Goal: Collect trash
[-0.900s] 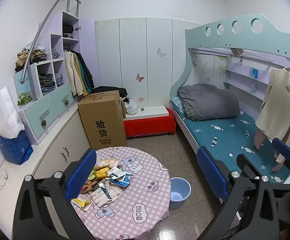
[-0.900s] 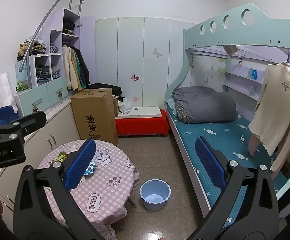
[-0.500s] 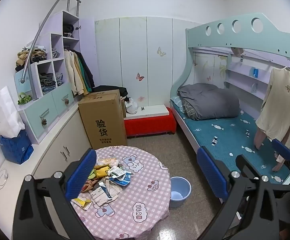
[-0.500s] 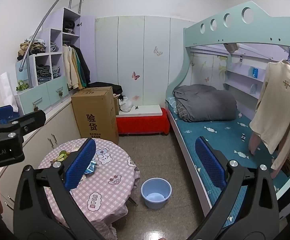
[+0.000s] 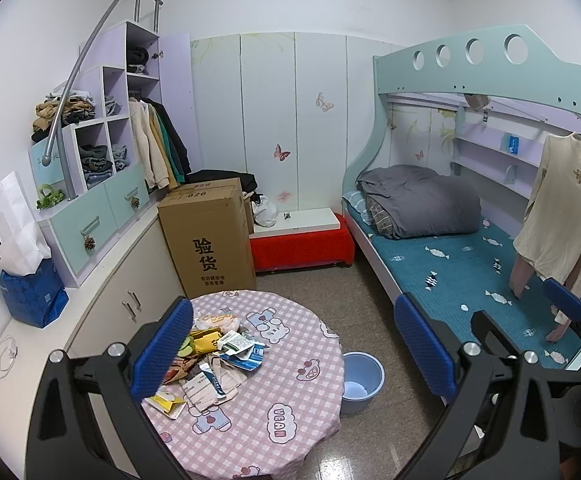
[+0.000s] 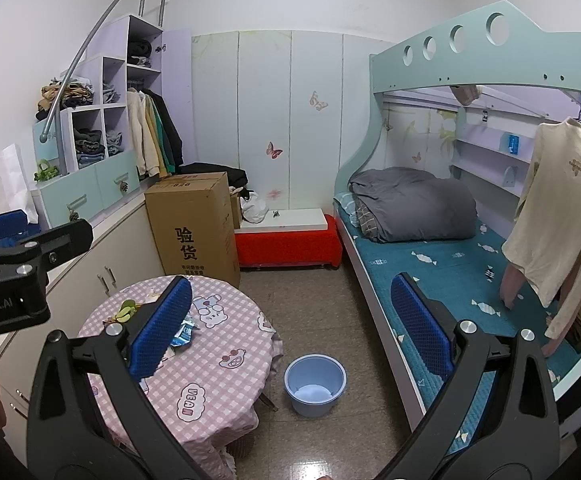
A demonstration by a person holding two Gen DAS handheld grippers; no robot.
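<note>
Almost nothing changes in the last second: I compare with the earlier pictures and both views keep nearly the same framing, only a very small drift. So I judge that the work on the trash is not started yet, and I am only lining up.

My left gripper (image 5: 290, 344) has its jaws wide apart, with nothing between them. My right gripper (image 6: 290, 328) is the same, spread fully and empty. Both hang above the table level and point a little downward.

The trash pile (image 5: 214, 364), wrappers and small paper packets, lies on the round table (image 5: 274, 412) with the pink checked cloth, toward its left side. No piece has moved from its place. The blue bucket (image 6: 315, 384) stands on the floor just beside the table, on the side toward the bed (image 6: 442, 276), and it looks almost empty. I believe it is the place for the trash.

Because nothing is picked, the whole task is still before me. The next move, in my opinion, is to lower one gripper to the pile.
</note>
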